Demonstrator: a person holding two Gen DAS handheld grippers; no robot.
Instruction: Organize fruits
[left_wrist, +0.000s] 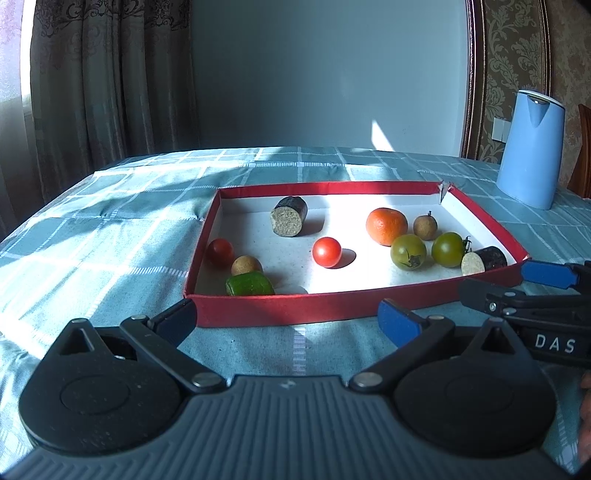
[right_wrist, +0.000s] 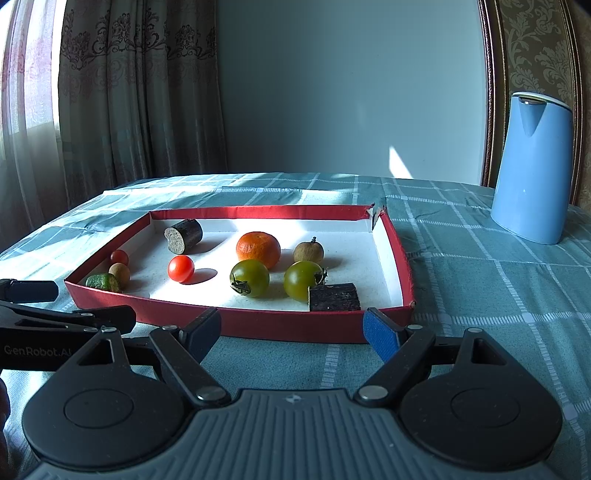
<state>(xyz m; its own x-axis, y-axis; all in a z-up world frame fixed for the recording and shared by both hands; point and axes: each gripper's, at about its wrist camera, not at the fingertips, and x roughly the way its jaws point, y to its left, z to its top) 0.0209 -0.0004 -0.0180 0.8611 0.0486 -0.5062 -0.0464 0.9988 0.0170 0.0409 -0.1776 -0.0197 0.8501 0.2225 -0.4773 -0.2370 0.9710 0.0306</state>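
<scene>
A: Where do things stand?

B: Both tools are parked on the counter (left_wrist: 110, 229) just short of the red tray (left_wrist: 280, 306). The left tool (left_wrist: 288, 317) has its jaws spread wide with nothing between them; the right tool (right_wrist: 291, 326) likewise gapes empty.

A: And the fruit?

B: All inside the tray. In the left view, a red cherry tomato (left_wrist: 326, 252) sits mid-frame, a second red tomato (left_wrist: 220, 251) at the tray's left wall, beside a brown longan (left_wrist: 246, 265) and a green chunk (left_wrist: 249, 284). The orange (left_wrist: 386, 226) and two green tomatoes (left_wrist: 408, 251) cluster centre-right, with a dark cut cylinder (left_wrist: 484, 260) at the tray's lower-right corner.

A: What might go wrong?

B: My guess: the round tomatoes roll if a finger nudges them off-centre, and the tight cluster by the orange leaves little room, so one jaw could shove a neighbour. The near wall could catch a low approach and drag the light tray. The two tools sit close and might collide.

A: Any writing?

B: "DAS" at the right edge of the left view; "GenRobot.AI" at the left edge of the right view.
</scene>
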